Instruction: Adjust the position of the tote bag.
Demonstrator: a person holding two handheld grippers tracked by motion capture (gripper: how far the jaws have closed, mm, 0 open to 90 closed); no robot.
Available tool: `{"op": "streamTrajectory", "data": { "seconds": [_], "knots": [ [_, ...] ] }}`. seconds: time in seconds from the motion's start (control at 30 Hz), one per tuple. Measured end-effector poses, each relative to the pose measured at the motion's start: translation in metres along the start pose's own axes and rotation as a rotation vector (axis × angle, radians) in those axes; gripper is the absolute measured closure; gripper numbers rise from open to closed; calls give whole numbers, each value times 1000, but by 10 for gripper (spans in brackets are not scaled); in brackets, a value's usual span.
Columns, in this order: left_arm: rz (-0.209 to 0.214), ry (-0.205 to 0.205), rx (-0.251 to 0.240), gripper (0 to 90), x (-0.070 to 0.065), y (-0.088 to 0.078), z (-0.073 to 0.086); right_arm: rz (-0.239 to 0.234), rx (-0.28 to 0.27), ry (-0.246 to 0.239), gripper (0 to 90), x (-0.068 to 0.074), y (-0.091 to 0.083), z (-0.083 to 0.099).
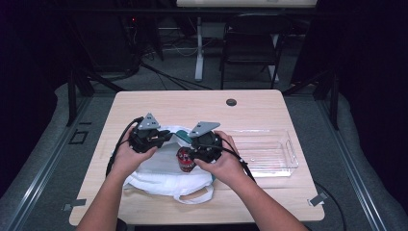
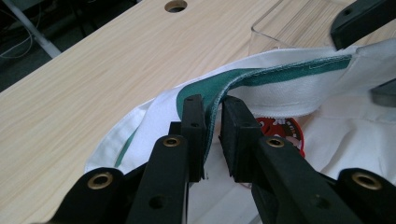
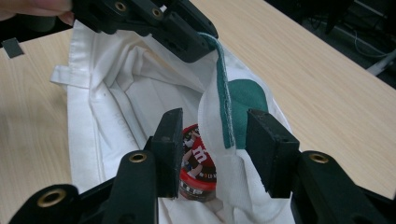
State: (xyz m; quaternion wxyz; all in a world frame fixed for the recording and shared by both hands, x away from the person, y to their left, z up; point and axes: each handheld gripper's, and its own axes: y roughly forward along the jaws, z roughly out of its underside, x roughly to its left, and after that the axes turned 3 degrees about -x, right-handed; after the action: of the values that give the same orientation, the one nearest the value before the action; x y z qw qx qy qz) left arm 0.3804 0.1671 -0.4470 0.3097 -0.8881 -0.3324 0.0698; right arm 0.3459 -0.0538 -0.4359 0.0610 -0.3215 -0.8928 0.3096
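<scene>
Near the table's front edge, a little left of centre, the left gripper [image 2: 212,135] has its jaws pinched together on the green-trimmed hem of a white bag [image 1: 163,180], holding that rim up off the wood. Opposite it, the right gripper [image 3: 212,154] stands with its jaws apart, straddling the other side of the hem; its pads do not seem to press on the cloth, and a red can [image 3: 198,161] stands upright low in the bag's mouth behind them. Seen from above, the can [image 1: 185,160] sits between the two grippers, with the bag's handles trailing toward the front edge. A clear tray [image 1: 269,151] lies just right of the bag, toward the right edge of the table [image 1: 192,103], and looks empty. The likely trouble is the cloth: the left grip catches only a thin strip of hem, so a sideways pull could slip it free and let the mouth fall shut over the can. If the right jaws close where they are, they may take fabric with the can, or tip it over inside the bag.
</scene>
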Motion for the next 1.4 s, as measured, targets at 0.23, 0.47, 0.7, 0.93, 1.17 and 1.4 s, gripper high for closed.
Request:
{"op": "streamTrajectory", "data": {
  "seconds": [0.23, 0.47, 0.7, 0.93, 1.17, 1.4],
  "knots": [
    [-4, 1, -8, 804, 0, -1, -1, 2, 36, 5, 595, -4, 15, -5],
    [-8, 4, -11, 805, 0, -1, -2, 8, 70, 0, 663, -5, 26, -8],
    [-13, 0, -17, 806, 0, -2, -2, 19, 86, -11, 752, -3, 29, -11],
    [-12, -3, -27, 806, 0, -3, -2, 30, 94, -21, 841, -4, 29, -13],
    [-7, -5, -39, 808, 0, -3, -2, 68, 99, -42, 870, -5, 28, -15],
    [-3, -7, -44, 811, 0, -3, -2, 143, 106, -79, 873, -4, 28, -18]
  ]
}}
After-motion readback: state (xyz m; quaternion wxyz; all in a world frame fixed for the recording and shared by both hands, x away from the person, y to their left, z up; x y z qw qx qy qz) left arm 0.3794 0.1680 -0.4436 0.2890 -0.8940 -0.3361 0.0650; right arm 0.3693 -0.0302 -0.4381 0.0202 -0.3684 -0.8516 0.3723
